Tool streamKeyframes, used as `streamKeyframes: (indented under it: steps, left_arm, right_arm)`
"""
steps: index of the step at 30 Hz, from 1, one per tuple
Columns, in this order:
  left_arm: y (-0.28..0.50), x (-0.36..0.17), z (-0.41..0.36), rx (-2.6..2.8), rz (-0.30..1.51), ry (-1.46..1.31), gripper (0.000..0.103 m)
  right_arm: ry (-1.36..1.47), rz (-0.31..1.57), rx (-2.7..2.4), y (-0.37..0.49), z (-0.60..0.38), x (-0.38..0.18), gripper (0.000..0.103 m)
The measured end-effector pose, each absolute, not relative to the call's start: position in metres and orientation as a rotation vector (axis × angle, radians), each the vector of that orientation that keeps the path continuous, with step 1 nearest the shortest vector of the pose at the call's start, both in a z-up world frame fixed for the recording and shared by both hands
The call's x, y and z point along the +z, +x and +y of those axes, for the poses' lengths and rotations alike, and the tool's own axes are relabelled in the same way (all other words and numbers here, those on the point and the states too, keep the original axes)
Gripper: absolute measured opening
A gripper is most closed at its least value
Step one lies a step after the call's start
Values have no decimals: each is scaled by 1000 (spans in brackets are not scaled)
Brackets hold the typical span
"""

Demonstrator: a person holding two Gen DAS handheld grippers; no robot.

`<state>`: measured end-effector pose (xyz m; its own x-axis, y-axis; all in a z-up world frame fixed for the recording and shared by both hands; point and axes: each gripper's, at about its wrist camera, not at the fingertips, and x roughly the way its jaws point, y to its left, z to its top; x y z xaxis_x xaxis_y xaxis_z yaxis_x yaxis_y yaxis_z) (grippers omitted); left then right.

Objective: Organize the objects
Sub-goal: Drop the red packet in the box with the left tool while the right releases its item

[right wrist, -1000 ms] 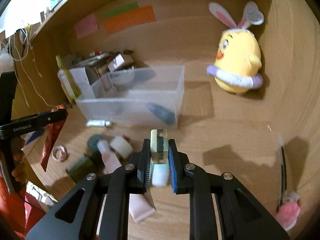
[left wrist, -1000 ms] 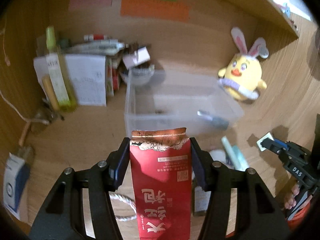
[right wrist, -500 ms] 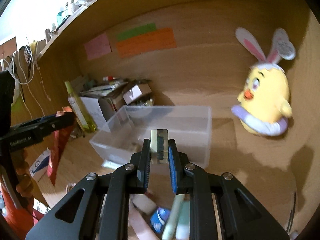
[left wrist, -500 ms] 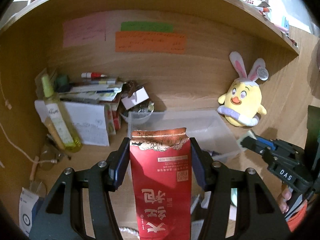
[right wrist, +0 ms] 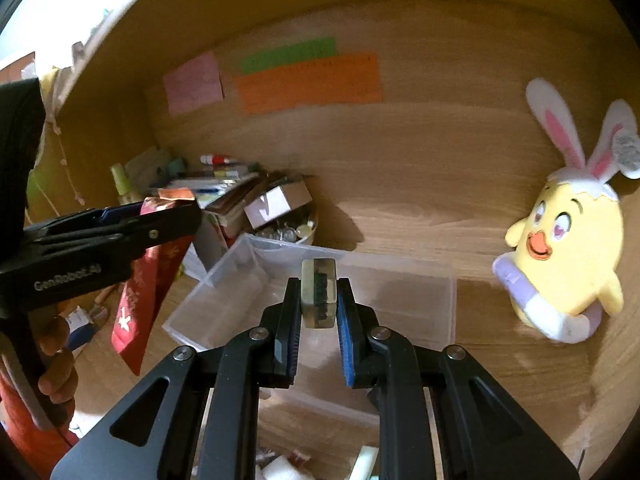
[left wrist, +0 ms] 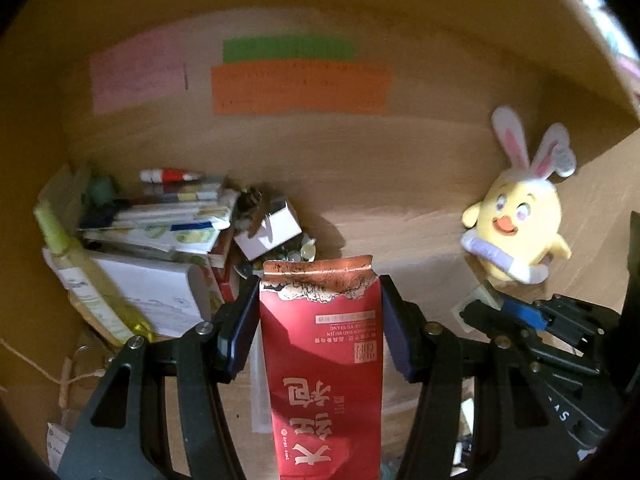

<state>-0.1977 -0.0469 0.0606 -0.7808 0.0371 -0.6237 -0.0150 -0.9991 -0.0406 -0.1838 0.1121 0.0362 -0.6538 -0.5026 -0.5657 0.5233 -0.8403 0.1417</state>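
Your left gripper (left wrist: pixel 318 322) is clamped on a red pouch (left wrist: pixel 322 360), one pad on each long edge, with the torn top poking out past the fingertips and the print reading upside down to the camera. From the right wrist view you hold that gripper roughly level, fingers pointing right, your hand (right wrist: pixel 56 364) wrapped around the handle low at the left edge and the pouch hanging down below the fingers.

Your right gripper (right wrist: pixel 318 312) is closed on a small clear block (right wrist: pixel 319 294) with a dark core, pinched upright between the blue pads (right wrist: pixel 344 336). It points forward and slightly down, raised above the clear bin (right wrist: pixel 420 312), and the block lines up over the bin's middle. In the left wrist view this gripper reaches in from the right edge with its tips aimed left.

Below your right fingers, a few small items lie blurred on the desk (right wrist: pixel 460 248).

Behind the bin, toward the left, sits a pile of boxes (left wrist: pixel 160 240) with a red-and-white tube (left wrist: pixel 170 176) on top, and a yellow-green bottle (left wrist: pixel 84 276) leans at its left side. A small bowl (right wrist: pixel 290 232) of little round things sits just behind the bin's far left corner.

Well to the right, a chick toy (right wrist: pixel 568 256) with rabbit ears stands near the back wall. Pink, green and orange notes (left wrist: pixel 300 86) are stuck on that wall.
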Motion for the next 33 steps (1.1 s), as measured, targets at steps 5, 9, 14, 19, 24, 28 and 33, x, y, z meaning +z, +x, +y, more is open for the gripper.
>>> streamKeyframes:
  steps: [5, 9, 14, 19, 24, 28, 33]
  left_arm:
    - [-227, 38, -44, 2912, -12, -1132, 57]
    - [-243, 20, -42, 2878, 18, -1201, 57]
    - [-257, 2, -41, 2810, 11, -1284, 57]
    - [-266, -16, -42, 2760, 1, -1364, 57]
    - [-268, -26, -41, 2729, -6, -1395, 57]
    - [-267, -26, -42, 2723, -20, -1404, 57]
    - [-263, -20, -45, 2719, -41, -1391, 58]
  right_arm:
    - [914, 87, -2415, -207, 103, 16, 15]
    - [987, 98, -2377, -219, 98, -2, 15]
    - [1054, 147, -2334, -225, 87, -22, 15]
    - [1105, 196, -2311, -229, 76, -38, 15]
    - [1136, 243, -2310, -232, 69, -47, 15]
    - [1141, 267, -2323, -233, 65, -50, 15]
    - [1132, 313, -2353, -232, 62, -48, 24]
